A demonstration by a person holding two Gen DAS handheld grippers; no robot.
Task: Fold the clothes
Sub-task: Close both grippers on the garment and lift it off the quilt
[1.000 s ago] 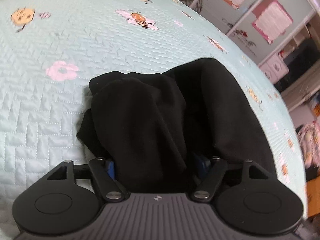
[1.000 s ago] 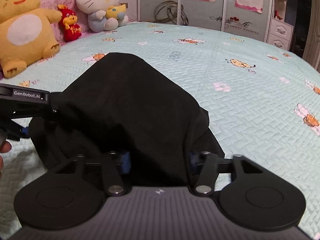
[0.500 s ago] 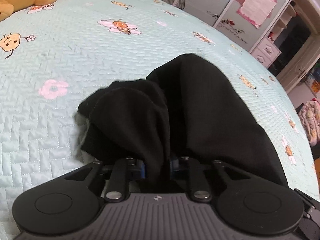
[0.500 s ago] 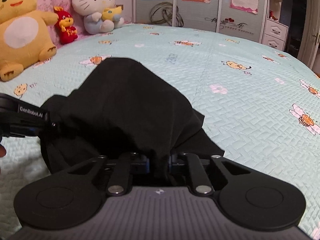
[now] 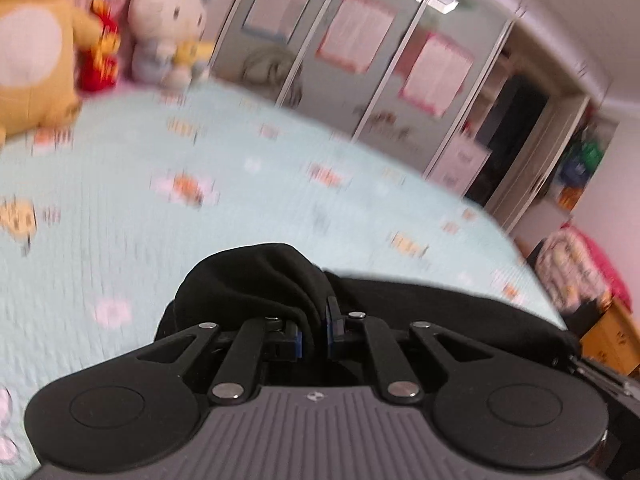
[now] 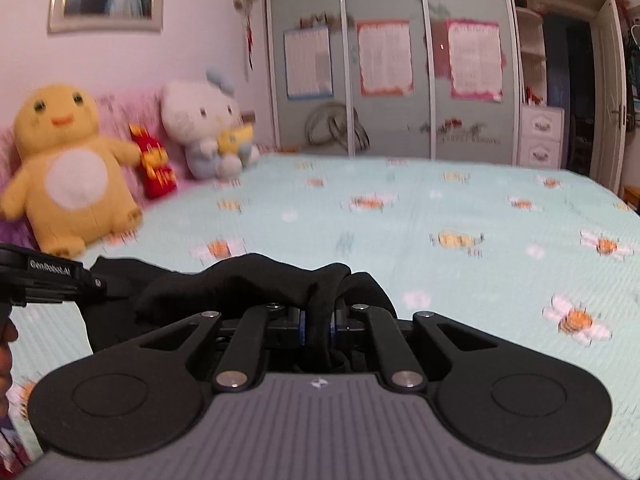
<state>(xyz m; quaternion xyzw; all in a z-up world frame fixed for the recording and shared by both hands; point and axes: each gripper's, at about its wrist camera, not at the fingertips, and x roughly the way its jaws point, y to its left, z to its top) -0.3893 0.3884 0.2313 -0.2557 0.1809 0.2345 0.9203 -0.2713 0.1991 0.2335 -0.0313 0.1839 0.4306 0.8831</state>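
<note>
Black garment (image 5: 256,280) pinched in both grippers.
Left gripper (image 5: 313,330) and right gripper (image 6: 318,326) are closing, cloth bunched between their pads, above the bedspread (image 6: 460,208).

Readable only as "GenRobot.AI", in white letters on the black body of the left gripper (image 6: 52,276) at the left edge of the right wrist view; on the wardrobe doors (image 6: 384,60), pinned sheets and a line of script, too blurred to make out.
</note>
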